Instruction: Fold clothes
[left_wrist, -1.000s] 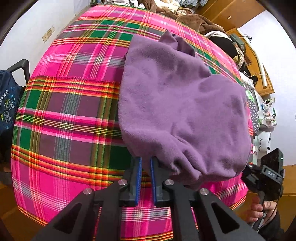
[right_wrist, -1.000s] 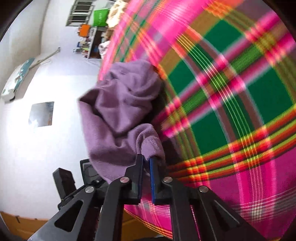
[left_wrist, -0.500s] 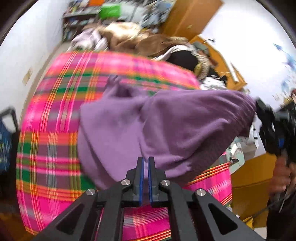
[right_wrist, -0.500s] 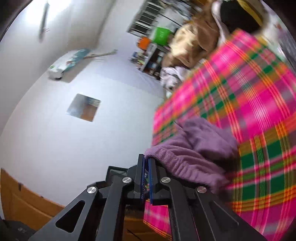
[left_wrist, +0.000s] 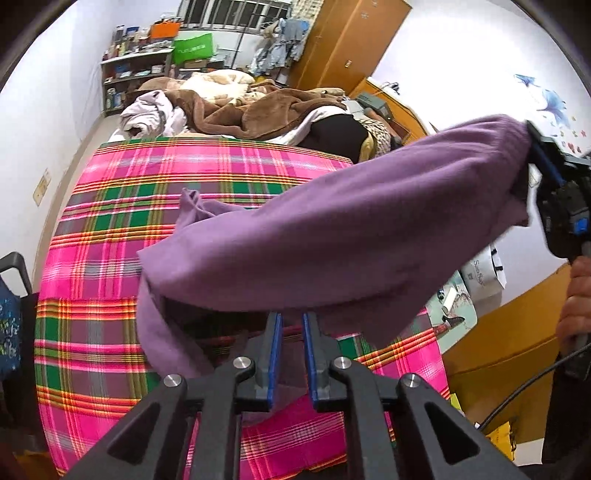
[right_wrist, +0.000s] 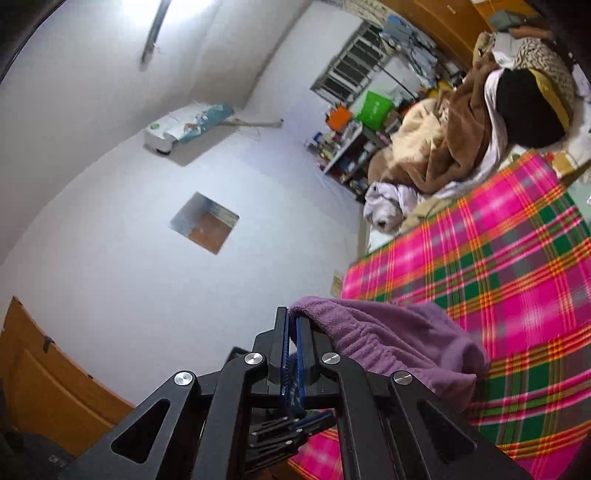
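A purple fleece garment (left_wrist: 332, 236) is lifted off the pink plaid bed cover (left_wrist: 110, 229). My left gripper (left_wrist: 291, 325) grips its lower edge, with a fold of cloth between its blue pads. My right gripper (right_wrist: 293, 328) is shut on the garment's ribbed hem (right_wrist: 369, 339); in the left wrist view it (left_wrist: 539, 162) holds the cloth's upper right corner high. The garment stretches in the air between both grippers, and its far end (left_wrist: 192, 206) still trails on the cover.
Brown and cream blankets (left_wrist: 251, 107) and a white bundle (left_wrist: 147, 114) are heaped beyond the plaid cover. Shelves (left_wrist: 136, 74) and a wooden wardrobe (left_wrist: 347, 40) stand at the back. A black chair (left_wrist: 14, 280) is at the left. A person's hand (left_wrist: 576, 295) holds the right gripper.
Both grippers have risen with the garment, lifting it from flat on the cover into the air. The right gripper moved up and to the right, stretching the cloth.
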